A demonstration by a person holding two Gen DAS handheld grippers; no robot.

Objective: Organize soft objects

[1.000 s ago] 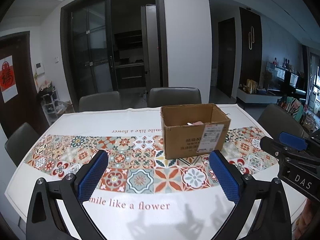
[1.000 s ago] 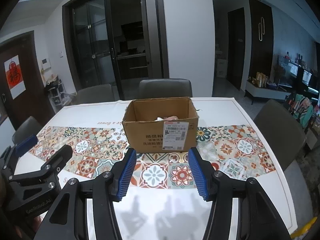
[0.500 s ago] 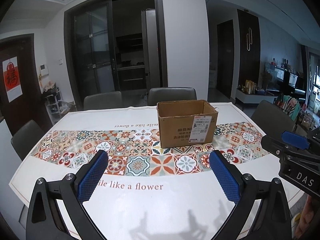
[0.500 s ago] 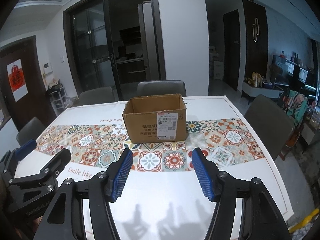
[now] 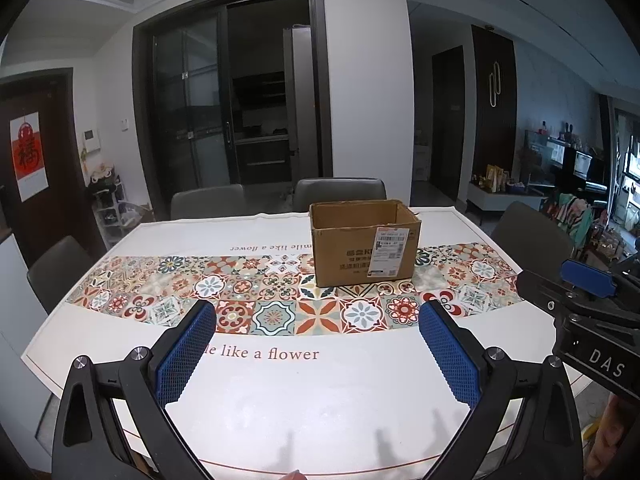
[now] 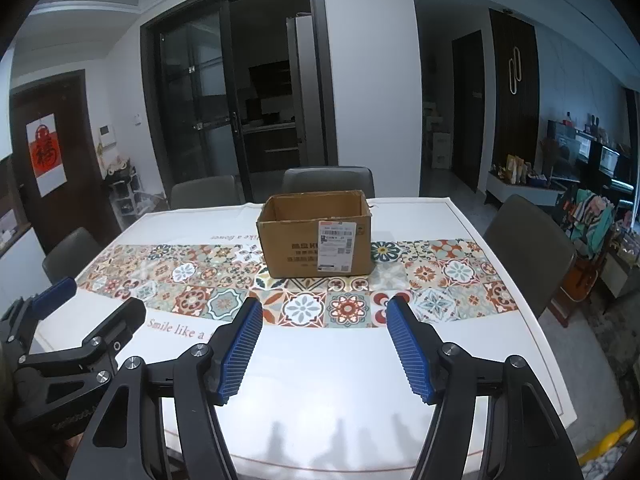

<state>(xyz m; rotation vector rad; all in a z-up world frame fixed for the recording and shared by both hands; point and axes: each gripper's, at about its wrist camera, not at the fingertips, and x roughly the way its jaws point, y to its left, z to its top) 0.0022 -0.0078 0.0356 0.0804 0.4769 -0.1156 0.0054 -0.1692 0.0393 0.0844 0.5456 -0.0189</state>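
One cardboard box [image 5: 362, 246] — label side nearest

The left gripper [image 5: 316, 334] and right gripper [image 6: 324, 330] hover side by side, angled downward. Left jaws gape wide and empty. Right jaws are opening, nothing between them.

Each tool [image 5: 316, 320] is black, with silver screws and blue ribbed pads [image 6: 240, 354] (one body lettered "DAS").
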